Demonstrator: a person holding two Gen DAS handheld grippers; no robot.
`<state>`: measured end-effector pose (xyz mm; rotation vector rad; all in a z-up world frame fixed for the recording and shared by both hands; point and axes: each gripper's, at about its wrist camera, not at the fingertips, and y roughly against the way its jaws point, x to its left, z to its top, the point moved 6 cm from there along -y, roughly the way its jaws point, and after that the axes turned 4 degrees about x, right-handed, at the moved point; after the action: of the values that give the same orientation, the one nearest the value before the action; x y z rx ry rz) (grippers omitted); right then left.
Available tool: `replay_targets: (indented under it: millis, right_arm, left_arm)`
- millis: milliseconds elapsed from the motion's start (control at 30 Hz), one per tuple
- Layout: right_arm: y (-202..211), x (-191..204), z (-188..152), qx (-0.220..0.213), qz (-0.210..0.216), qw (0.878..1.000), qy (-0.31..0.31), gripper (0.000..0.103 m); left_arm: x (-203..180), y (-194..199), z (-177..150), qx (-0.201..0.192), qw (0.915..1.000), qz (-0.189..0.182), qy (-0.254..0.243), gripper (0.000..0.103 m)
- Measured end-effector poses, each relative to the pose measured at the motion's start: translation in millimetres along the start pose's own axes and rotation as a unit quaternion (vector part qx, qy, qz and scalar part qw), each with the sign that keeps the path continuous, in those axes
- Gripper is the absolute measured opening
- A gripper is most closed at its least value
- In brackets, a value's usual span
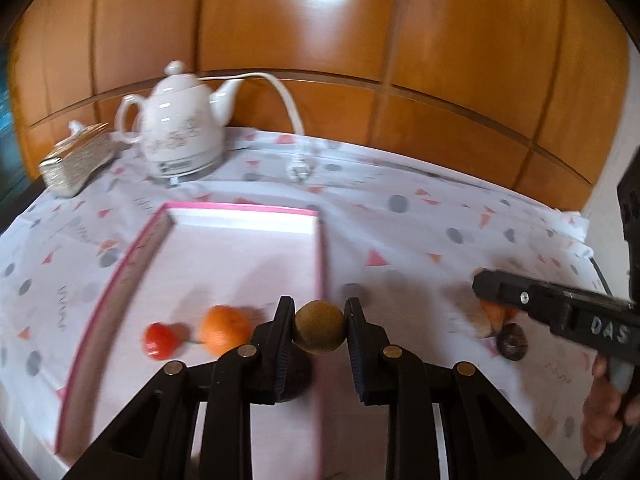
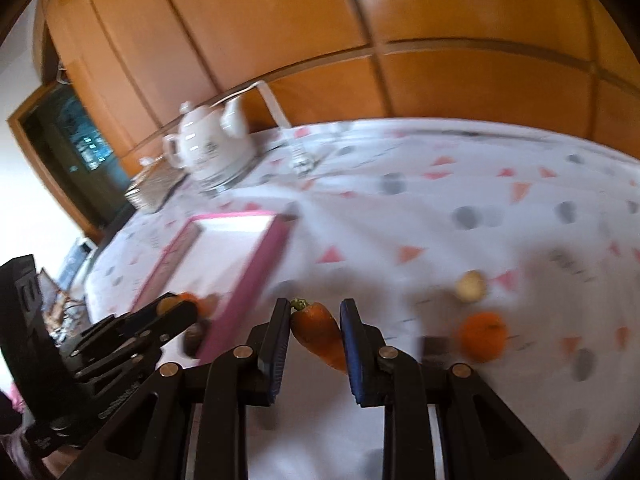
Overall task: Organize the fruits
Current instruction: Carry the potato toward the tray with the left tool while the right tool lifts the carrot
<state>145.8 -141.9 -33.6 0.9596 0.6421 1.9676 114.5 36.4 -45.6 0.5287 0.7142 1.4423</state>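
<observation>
Domestic setting, most likely a dining or living room. The tabletop (image 1: 420, 216) carries a household cloth printed with pink triangles and grey dots. At its far edge stand a white ceramic electric kettle (image 1: 180, 124) with floral decoration on its base, its white power cord (image 1: 286, 96) unplugged, and a glittery tissue box (image 1: 74, 164). Behind runs glossy orange-brown wooden panelling (image 1: 320, 32). A dark window or doorway (image 2: 76, 140) is at left.

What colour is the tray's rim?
Pink, around a white inside; the tray shows best in the left wrist view.
</observation>
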Motion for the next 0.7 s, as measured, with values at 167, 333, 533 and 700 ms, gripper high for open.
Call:
replay_targets:
  millis: [167,333,533,700]
  right_arm:
    - [-21.7,44.0,-8.5,0.024,0.042,0.999,0.013,0.025]
    - [-33.9,74.1,-16.2,0.037,0.071,0.997,0.013,0.025]
    - [-40.2,93.0,-24.9,0.041,0.096,0.994,-0.018,0.025]
    - [-52.1,111.8,-32.4,0.055,0.123,0.990,-0.041,0.025]
  left_arm:
    - [39.0,7.4,-3.4,-0.003,0.9992,0.025,0.030,0.026]
    - [68.7,8.8,-9.2,-0.001,0.9975,0.047,0.053,0.026]
    - [93.9,6.6,-13.6,0.006,0.9954,0.065,0.070,0.026]
    - [105.8,6.1,-12.0,0.004,0.9943,0.077,0.073,0.026]
